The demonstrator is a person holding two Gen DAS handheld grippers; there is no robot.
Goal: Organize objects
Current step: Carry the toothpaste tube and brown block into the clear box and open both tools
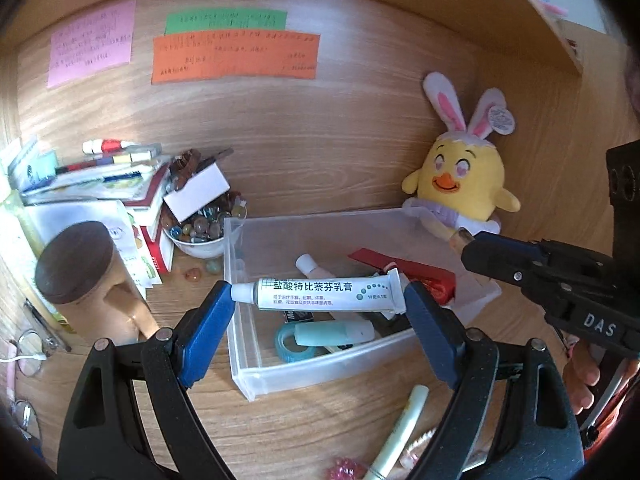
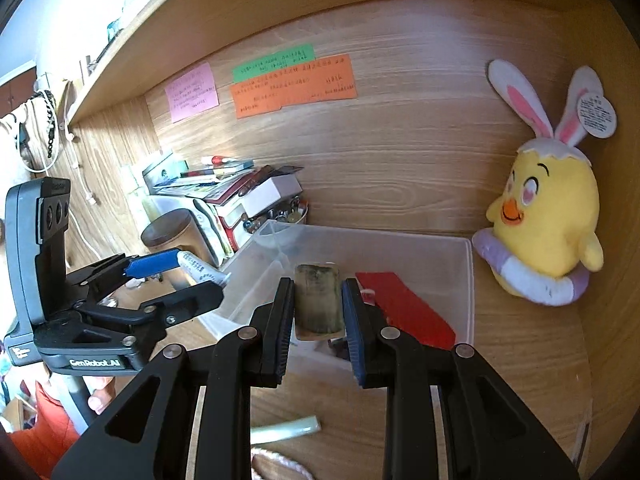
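Note:
My left gripper (image 1: 318, 300) is shut on a white ointment tube (image 1: 320, 292), held crosswise over the front of a clear plastic box (image 1: 248, 376). The tube also shows in the right wrist view (image 2: 202, 270). My right gripper (image 2: 316, 300) is shut on a small greenish-grey bar with a tan end (image 2: 318, 300), held above the same box (image 2: 466, 280). In the left wrist view the right gripper comes in from the right with the bar's tan tip (image 1: 460, 238) showing. The box holds a red packet (image 1: 404, 268), a teal tube (image 1: 336, 332), a tape roll (image 1: 286, 342) and a small white tube (image 1: 310, 266).
A yellow chick plush (image 1: 460, 176) sits behind the box at the right. A bowl of glass beads (image 1: 198, 232), stacked books (image 1: 100, 184) and a lidded mug (image 1: 80, 268) stand at the left. A pale green pen (image 1: 400, 428) and a pink object (image 1: 344, 470) lie near the front edge.

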